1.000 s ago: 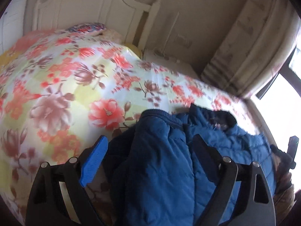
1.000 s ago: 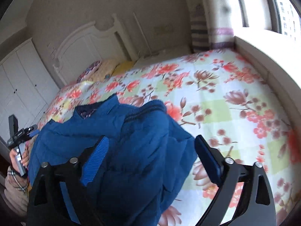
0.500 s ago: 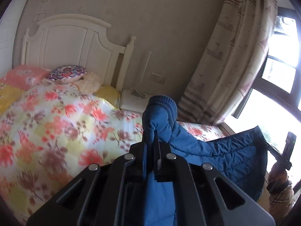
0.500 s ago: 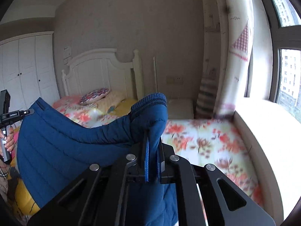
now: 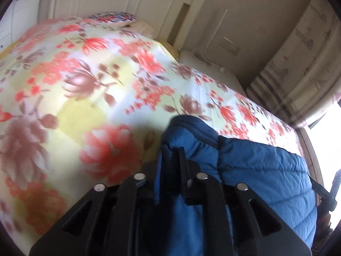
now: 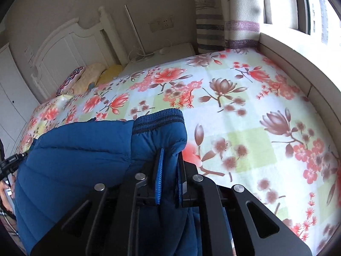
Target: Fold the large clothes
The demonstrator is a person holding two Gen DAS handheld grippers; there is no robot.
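Bed with floral bedspread [image 6: 245, 98] fills both views; white headboard [image 6: 64, 51] upper left, striped curtain [image 6: 215, 21] and window top right. Blue quilted puffer jacket [image 6: 81, 149] sits at lower centre, ribbed cuff [image 6: 157, 119] up. Left hand-held gripper [image 5: 170, 162]: jaws opening, jacket fabric between the pads. Right hand-held gripper [image 6: 169, 166]: clamped on the jacket sleeve below the cuff.
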